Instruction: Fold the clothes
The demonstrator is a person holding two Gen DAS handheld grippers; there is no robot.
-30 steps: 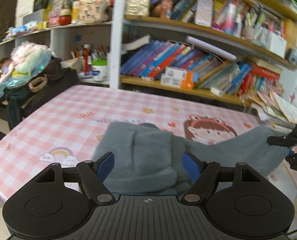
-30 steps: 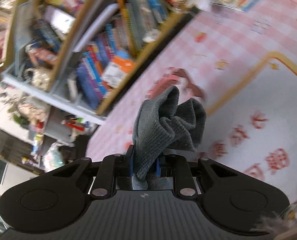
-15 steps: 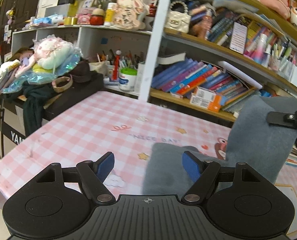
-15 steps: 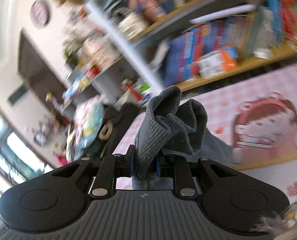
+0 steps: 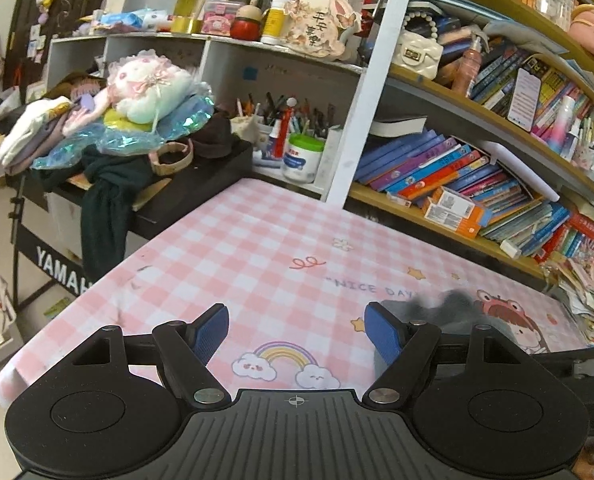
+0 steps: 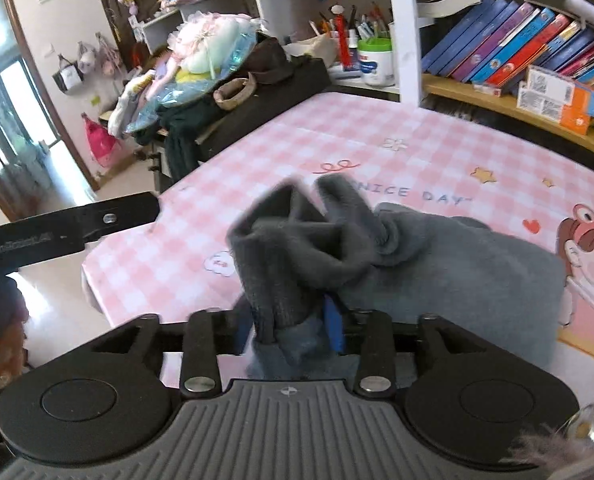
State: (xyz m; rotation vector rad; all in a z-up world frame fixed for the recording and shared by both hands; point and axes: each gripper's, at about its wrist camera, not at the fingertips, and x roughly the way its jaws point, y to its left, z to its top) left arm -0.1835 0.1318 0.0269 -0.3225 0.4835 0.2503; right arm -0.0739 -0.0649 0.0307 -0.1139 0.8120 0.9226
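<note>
I am working two hand-held tools over a surface [image 5: 257, 248] covered in a pink checked cloth, with crowded bookshelves [image 5: 477, 184] behind it. A grey knitted garment [image 6: 457, 272] is lying on the surface to the right of centre, part of it already doubled over on itself. My right tool [image 6: 293, 320] is pointing down at it, and a bunched fold of the grey knit is standing up between its fingers; the jaws are opening, so I am letting go of that fold, though the cloth is sitting between the blue pads [image 6: 334, 322] and I cannot tell whether it has fully slipped free. My left tool [image 5: 297, 330] is hovering just beside the garment's left edge with its jaws wide apart and nothing between them, only the cartoon rainbow [image 5: 283, 356] printed on the cloth showing through the gap. I am judging that one fold is just being laid down. The next move is probably calling for me to draw the right tool back clear of the knit without dragging it, then press or smooth the doubled layer and pick an edge for the following fold.
</note>
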